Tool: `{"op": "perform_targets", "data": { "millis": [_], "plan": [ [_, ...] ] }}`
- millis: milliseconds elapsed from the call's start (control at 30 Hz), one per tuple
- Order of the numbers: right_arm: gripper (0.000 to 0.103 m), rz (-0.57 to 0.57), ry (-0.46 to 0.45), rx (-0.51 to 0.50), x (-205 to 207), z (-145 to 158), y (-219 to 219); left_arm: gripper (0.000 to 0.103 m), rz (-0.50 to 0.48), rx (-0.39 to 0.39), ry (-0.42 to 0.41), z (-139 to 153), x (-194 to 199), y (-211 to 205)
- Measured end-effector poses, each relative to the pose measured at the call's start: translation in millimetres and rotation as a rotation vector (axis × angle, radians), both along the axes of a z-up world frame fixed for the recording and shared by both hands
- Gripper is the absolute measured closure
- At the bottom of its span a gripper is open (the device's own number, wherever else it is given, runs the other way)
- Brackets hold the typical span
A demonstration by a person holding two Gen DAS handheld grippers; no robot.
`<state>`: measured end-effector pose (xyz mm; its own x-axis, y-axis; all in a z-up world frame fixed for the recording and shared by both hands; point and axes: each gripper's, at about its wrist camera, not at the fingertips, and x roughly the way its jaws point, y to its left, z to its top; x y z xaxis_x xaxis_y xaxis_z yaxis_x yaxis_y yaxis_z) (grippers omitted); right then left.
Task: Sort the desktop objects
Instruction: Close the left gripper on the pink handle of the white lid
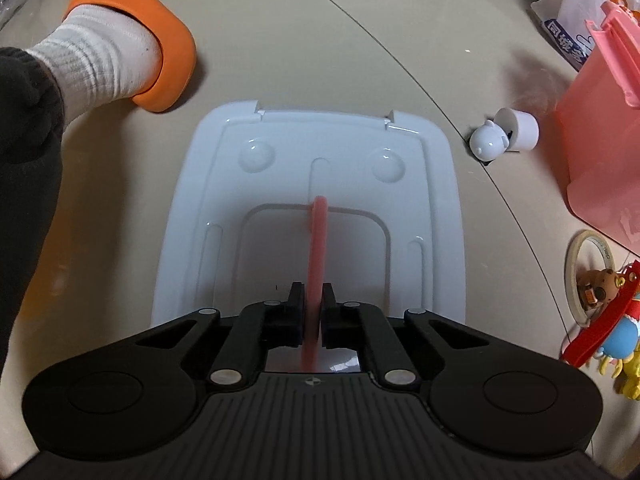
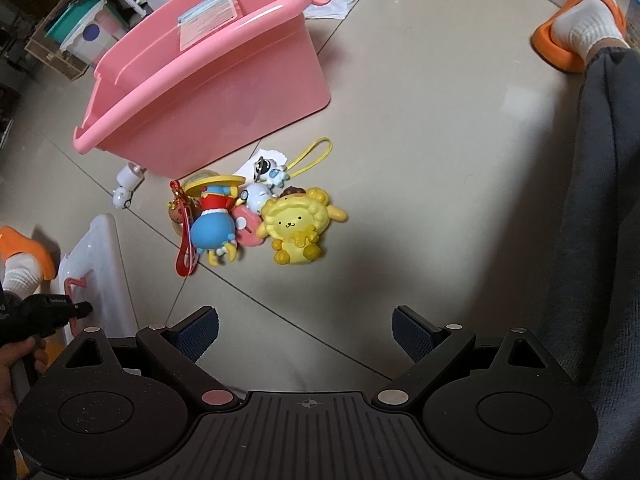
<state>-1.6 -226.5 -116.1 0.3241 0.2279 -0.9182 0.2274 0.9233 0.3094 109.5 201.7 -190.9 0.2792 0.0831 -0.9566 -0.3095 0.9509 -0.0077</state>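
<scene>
My left gripper (image 1: 314, 302) is shut on the pink handle (image 1: 316, 248) of a white box lid (image 1: 312, 160) that lies on the floor. The lid and left gripper also show at the left of the right wrist view (image 2: 100, 256). My right gripper (image 2: 306, 330) is open and empty above the floor. In front of it lies a pile of toys: a yellow lion plush (image 2: 298, 226), a blue and red figure (image 2: 214, 224), a small white robot (image 2: 270, 172). Behind them stands an open pink storage bin (image 2: 208, 76).
A small white bear toy (image 1: 502, 136) lies beside the bin (image 1: 600, 120). A tape roll (image 1: 576, 268) sits under the toys at the right of the left wrist view. The person's feet in orange slippers (image 1: 132, 40) (image 2: 576, 28) stand on the tiled floor. Bags and boxes sit behind the bin.
</scene>
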Motion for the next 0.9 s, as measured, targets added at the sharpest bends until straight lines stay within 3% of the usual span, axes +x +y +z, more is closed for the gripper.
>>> {"op": "perform_targets", "data": {
  "millis": [300, 367, 667, 800, 867, 900],
  "plan": [
    [0.011, 0.009, -0.017, 0.009, -1.4, 5.6, 0.8, 0.097, -0.058, 0.008, -0.048, 30.5, 0.5, -18.3],
    [0.011, 0.013, -0.023, 0.011, -2.0, 7.4, 0.8, 0.101, -0.074, 0.020, -0.064, 40.2, -1.0, -22.2],
    [0.011, 0.007, -0.060, 0.035, -6.4, 17.5, -4.2, 0.100, -0.035, 0.005, -0.083, 70.3, -4.4, -21.3],
    [0.011, 0.003, -0.063, 0.040, -9.2, 18.4, -7.4, 0.090, 0.019, -0.023, -0.054, 57.2, -5.3, -15.8],
    [0.011, -0.001, -0.061, 0.042, -9.3, 17.5, -8.9, 0.078, 0.017, -0.004, -0.041, 47.6, -3.6, -18.5],
    [0.011, -0.003, -0.059, 0.043, -9.1, 16.7, -9.5, 0.066, 0.014, 0.002, -0.036, 43.3, -3.6, -19.2]
  ]
}}
